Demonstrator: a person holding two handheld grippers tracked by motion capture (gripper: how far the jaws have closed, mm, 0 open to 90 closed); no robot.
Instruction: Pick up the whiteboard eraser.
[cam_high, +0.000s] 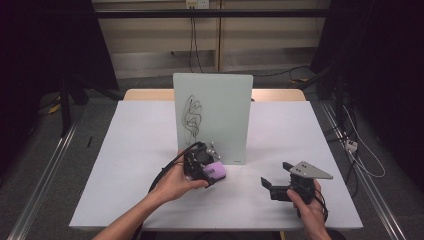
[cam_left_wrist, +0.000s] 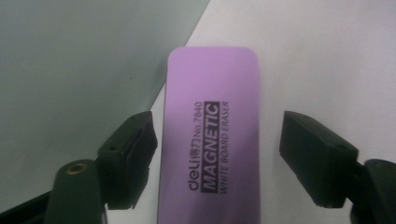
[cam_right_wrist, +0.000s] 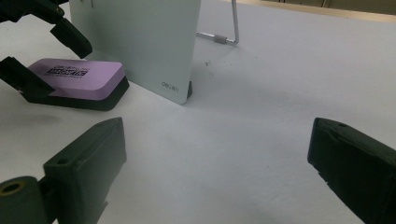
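Eraser (cam_left_wrist: 210, 135) between left hand-held gripper (cam_left_wrist: 219, 154) jaws, right gap.

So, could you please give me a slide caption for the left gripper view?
Left tongs straddling a purple magnetic whiteboard eraser beside the upright whiteboard, one pad touching, the other apart.

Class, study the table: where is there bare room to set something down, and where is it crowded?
Bare: left of the whiteboard; right, between it and the table edge. Crowded: at the board's foot, around the eraser and left gripper.
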